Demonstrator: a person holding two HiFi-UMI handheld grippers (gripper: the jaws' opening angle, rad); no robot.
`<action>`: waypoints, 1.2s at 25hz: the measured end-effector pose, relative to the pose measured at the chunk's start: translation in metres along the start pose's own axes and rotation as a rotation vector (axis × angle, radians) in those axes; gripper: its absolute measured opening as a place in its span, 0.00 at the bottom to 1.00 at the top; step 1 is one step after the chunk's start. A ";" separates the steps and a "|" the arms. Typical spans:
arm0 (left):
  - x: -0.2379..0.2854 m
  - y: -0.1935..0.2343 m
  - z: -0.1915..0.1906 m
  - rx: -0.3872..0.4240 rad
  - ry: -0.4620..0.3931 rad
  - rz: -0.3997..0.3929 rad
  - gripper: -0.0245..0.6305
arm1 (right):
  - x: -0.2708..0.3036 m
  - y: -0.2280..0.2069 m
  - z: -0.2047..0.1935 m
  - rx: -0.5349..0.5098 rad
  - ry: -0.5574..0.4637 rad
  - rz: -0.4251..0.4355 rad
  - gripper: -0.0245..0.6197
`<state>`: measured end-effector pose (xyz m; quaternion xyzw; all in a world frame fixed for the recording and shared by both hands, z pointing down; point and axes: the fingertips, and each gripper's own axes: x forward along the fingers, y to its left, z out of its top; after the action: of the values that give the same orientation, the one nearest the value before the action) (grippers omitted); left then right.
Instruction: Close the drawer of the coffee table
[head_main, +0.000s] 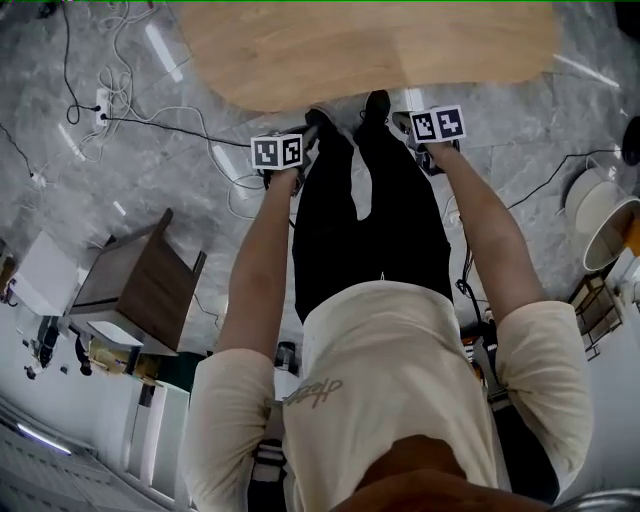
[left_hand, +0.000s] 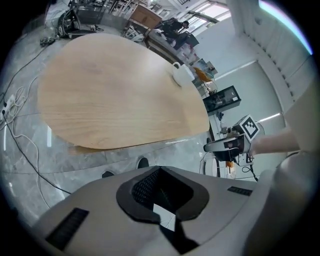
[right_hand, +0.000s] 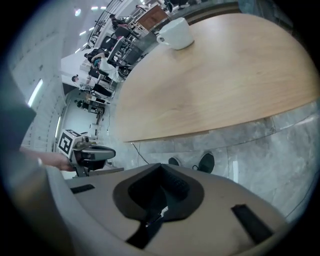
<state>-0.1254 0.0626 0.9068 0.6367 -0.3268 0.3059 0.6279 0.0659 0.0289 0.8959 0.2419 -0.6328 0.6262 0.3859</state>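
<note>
The oval wooden coffee table (head_main: 370, 50) lies in front of my feet; its top fills the left gripper view (left_hand: 115, 90) and the right gripper view (right_hand: 215, 85). A thin wooden strip (left_hand: 87, 148) shows under its near edge; I cannot tell whether it is the drawer. A white cup (left_hand: 182, 74) stands on the far side of the top. My left gripper (head_main: 305, 132) and right gripper (head_main: 405, 122) hover side by side above the floor, just short of the table's near edge. Both have their jaws together and hold nothing.
Cables and a power strip (head_main: 100, 100) trail over the marble floor at the left. A dark wooden side cabinet (head_main: 140, 285) stands behind me at the left, and white bins (head_main: 600, 215) at the right. My shoes (head_main: 377, 103) are close to the table's edge.
</note>
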 end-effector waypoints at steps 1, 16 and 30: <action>-0.010 -0.004 0.002 0.014 -0.005 0.001 0.04 | -0.008 0.005 -0.003 -0.004 -0.003 -0.009 0.03; -0.164 -0.104 0.003 0.215 -0.156 0.026 0.04 | -0.140 0.104 -0.037 -0.119 -0.112 -0.039 0.03; -0.305 -0.242 0.081 0.466 -0.578 0.010 0.04 | -0.287 0.231 0.035 -0.346 -0.526 0.008 0.03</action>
<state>-0.1160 -0.0088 0.5151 0.8211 -0.4152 0.1829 0.3464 0.0453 -0.0331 0.5315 0.3238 -0.8091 0.4268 0.2417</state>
